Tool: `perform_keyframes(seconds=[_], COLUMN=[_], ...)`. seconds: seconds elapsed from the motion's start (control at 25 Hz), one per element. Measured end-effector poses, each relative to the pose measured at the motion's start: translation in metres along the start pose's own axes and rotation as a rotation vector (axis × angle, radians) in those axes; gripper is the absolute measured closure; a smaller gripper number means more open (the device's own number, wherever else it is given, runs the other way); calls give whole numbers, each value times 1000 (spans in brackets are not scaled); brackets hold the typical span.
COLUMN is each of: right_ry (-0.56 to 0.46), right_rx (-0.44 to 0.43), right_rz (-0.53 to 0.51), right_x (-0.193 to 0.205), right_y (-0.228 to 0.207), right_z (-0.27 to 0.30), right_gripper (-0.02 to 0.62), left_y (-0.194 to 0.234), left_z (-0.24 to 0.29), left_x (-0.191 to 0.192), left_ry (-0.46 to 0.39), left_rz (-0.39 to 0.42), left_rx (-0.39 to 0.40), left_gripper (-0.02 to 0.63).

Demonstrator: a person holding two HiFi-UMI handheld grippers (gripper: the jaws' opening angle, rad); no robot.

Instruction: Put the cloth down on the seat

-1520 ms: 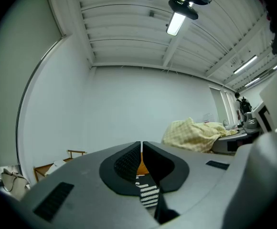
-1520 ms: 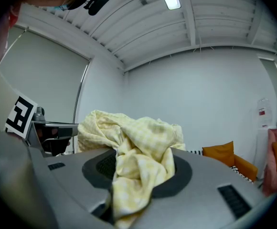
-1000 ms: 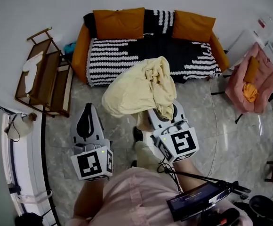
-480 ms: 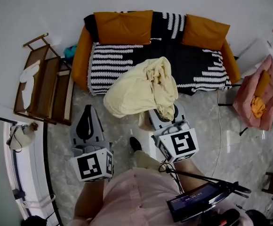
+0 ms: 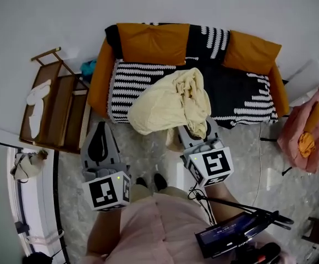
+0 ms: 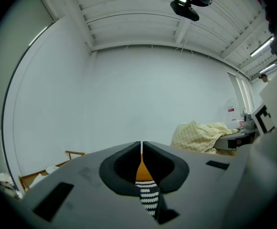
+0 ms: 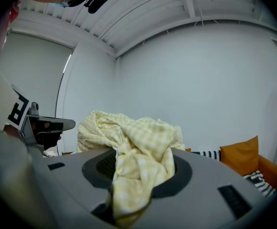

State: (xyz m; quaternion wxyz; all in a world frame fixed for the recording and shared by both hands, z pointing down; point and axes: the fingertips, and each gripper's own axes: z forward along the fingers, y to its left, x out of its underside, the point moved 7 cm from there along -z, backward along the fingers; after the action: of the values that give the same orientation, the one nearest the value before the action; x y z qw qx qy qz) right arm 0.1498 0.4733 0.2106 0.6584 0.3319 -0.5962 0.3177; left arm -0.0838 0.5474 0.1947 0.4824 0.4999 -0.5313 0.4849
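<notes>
Facing the person – sofa (image 5: 99, 84): orange arms, set against a white wall; black-and-white striped throw (image 5: 135, 81) over seat and back; two orange cushions (image 5: 153, 36) leaning on the backrest
Wooden rack (image 5: 55, 109): left of the sofa, near its arm but apart from it; pale items lying on it
Pink chair (image 5: 308, 131): at the right edge, well apart from the sofa
Cloth (image 5: 168, 100): pale yellow check, bunched in a loose bundle; in the head view it overlaps the seat's front edge; contact with the seat cannot be told
Right gripper (image 5: 199, 139): jaws clamped on a hanging fold of the cloth (image 7: 138, 147) – the rest heaped over the jaws
Left gripper (image 5: 100, 128): level beside the right one, over grey floor; jaws (image 6: 142, 147) together with only a thin slit, nothing between them
</notes>
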Motion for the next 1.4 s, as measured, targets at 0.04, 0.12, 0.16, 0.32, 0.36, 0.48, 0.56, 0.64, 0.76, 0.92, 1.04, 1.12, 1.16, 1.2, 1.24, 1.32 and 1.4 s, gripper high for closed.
perform_keyframes(seconds=[0.04, 0.12, 0.16, 0.32, 0.36, 0.48, 0.56, 0.64, 0.76, 0.92, 1.04, 1.12, 1.16, 1.2, 1.24, 1.32, 1.4], right_ry=[2, 5, 6, 13, 17, 36, 46, 54, 62, 58, 41, 28, 23, 17, 10, -6, -18], right_rx=[-3, -4, -4, -3, -4, -10, -8, 0, 20, 47, 70, 85, 92, 99, 106, 117, 121], right_rz=[-2, -5, -6, -5, -5, -3, 1, 3, 7, 9, 3, -2, -6, -11, -16, -23, -27], right_x=[-3, -6, -5, 0, 2, 7, 8, 6, -1, -14, -25, -32, -36, -40, -45, -58, -70], right_y=[-5, -11, -13, -17, -17, -17, -19, -23, -34, -43, -48, -49, -50, -51, -53, -57, -62], right_z=[11, 29, 36, 63, 70, 98, 120, 148, 197, 264, 311, 340, 352, 363, 373, 394, 413], right_gripper=[434, 434, 434, 434, 434, 434, 434, 434, 434, 434, 434, 434, 434, 434, 434, 434, 434], left_y=[4, 11, 14, 30, 35, 50, 62, 76, 100, 134, 159, 175, 181, 186, 190, 197, 201], left_z=[11, 25, 31, 54, 61, 86, 108, 135, 185, 253, 299, 326, 337, 348, 359, 382, 405], left_x=[-3, -3, -1, 6, 8, 15, 19, 22, 25, 25, 24, 24, 24, 23, 21, 16, 10], left_ry=[1, 5, 9, 8, 7, 13, 20, 28, 43, 34, 17, 3, -4, -11, -18, -28, -32], left_rz=[2, 1, -2, -5, -5, -10, -14, -16, -22, -22, -20, -22, -22, -21, -20, -17, -11], left_rx=[-6, -16, -21, -35, -36, -38, -34, -28, -15, 14, 38, 55, 64, 74, 83, 100, 115], left_gripper=[583, 584, 583, 584, 583, 584, 583, 584, 583, 583, 583, 583, 583, 583, 583, 584, 583])
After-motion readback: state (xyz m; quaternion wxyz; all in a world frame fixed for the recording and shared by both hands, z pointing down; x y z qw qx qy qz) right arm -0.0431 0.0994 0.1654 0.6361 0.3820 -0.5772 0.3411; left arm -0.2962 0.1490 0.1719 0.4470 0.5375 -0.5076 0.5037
